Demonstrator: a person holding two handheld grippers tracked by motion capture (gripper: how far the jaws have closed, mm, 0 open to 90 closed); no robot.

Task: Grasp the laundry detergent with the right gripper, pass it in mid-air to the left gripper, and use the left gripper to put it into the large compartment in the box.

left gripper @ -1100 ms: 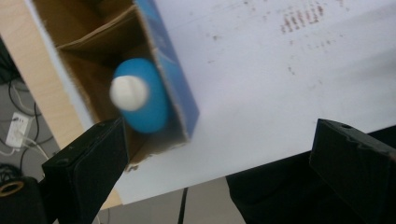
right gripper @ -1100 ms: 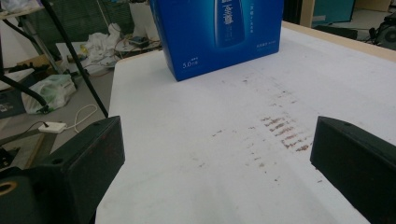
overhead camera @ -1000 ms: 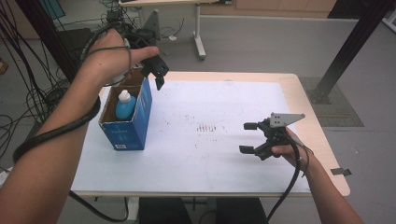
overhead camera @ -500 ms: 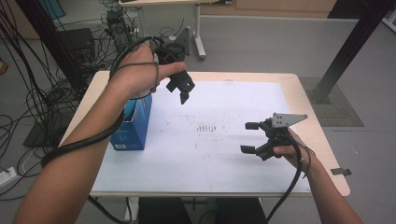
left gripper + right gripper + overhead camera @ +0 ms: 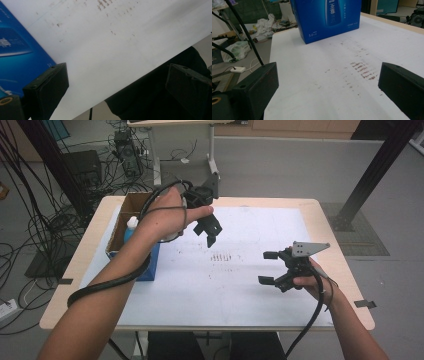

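My left gripper [image 5: 206, 234] hangs open over the white paper sheet [image 5: 250, 230], just right of the open blue carton [image 5: 150, 262]. Nothing sits between its jaws in the left gripper view, where the blue carton [image 5: 17, 57] lies at the left. A bottle with a white cap [image 5: 131, 223] stands inside the carton, mostly hidden by my left wrist. My right gripper [image 5: 267, 267] is open near the right side of the table, pointing left. In the right gripper view its jaws stand wide apart and hold nothing, facing the blue carton [image 5: 327, 17] across the paper.
Rows of brown marks [image 5: 223, 256] stain the paper's middle, and the brown marks [image 5: 362, 67] lie ahead of the right jaws. The wooden table [image 5: 345, 270] shows around the sheet. Cables and a dark case [image 5: 85, 165] lie on the floor at the far left.
My left gripper has travelled right and toward me, from above the carton out over the paper. The right gripper has stayed where it was.
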